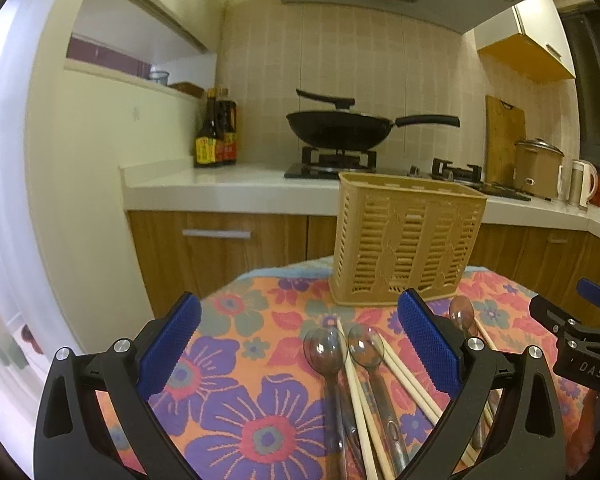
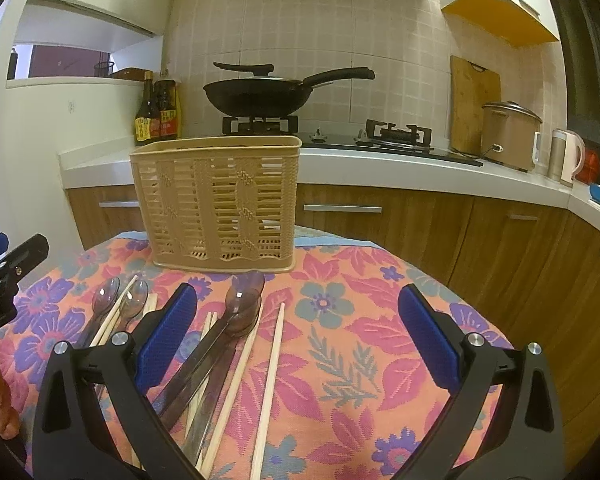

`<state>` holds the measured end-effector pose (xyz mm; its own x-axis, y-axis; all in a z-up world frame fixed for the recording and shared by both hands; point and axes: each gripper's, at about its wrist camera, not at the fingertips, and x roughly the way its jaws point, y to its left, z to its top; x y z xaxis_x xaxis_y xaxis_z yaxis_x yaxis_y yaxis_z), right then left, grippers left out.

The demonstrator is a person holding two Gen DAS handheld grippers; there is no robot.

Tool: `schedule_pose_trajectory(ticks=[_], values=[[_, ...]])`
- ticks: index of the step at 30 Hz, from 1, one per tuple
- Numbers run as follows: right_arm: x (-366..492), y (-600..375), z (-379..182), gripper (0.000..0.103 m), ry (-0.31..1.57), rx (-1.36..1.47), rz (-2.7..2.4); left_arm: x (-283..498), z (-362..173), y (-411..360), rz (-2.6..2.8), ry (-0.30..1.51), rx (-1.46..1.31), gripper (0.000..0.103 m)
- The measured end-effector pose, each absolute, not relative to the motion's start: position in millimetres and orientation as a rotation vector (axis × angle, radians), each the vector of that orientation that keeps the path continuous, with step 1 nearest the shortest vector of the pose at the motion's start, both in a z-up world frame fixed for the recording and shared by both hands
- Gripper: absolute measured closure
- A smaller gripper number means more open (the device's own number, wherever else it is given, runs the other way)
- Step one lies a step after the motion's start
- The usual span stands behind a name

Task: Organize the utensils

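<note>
A tan slotted utensil basket point(image 1: 406, 242) stands upright at the far side of the flowered tablecloth; it also shows in the right wrist view point(image 2: 220, 204). Clear brownish plastic spoons point(image 1: 326, 350) and pale wooden chopsticks point(image 1: 360, 404) lie loose on the cloth in front of it. In the right wrist view more spoons point(image 2: 242, 300) and chopsticks point(image 2: 270, 376) lie between and left of the fingers. My left gripper point(image 1: 300, 344) is open and empty above the spoons. My right gripper point(image 2: 298, 336) is open and empty above the chopsticks.
The table has a flowered cloth point(image 2: 360, 344) and ends just behind the basket. Beyond is a kitchen counter point(image 2: 380, 164) with a black wok point(image 2: 260, 94) on the stove, sauce bottles point(image 2: 156, 114), a cutting board, a rice cooker point(image 2: 510, 134) and a kettle.
</note>
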<state>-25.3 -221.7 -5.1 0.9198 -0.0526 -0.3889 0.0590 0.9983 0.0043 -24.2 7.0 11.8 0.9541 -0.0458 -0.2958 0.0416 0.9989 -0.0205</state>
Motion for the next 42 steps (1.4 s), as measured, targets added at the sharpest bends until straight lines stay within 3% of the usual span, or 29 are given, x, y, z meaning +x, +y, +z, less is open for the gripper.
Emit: schedule_pose_trajectory(ticks=[42], values=[[-21.2, -214.0, -9.9, 0.007, 0.433, -0.027, -0.057, -19.4, 6.0, 7.0, -0.074, 0.333, -0.027, 0.008]])
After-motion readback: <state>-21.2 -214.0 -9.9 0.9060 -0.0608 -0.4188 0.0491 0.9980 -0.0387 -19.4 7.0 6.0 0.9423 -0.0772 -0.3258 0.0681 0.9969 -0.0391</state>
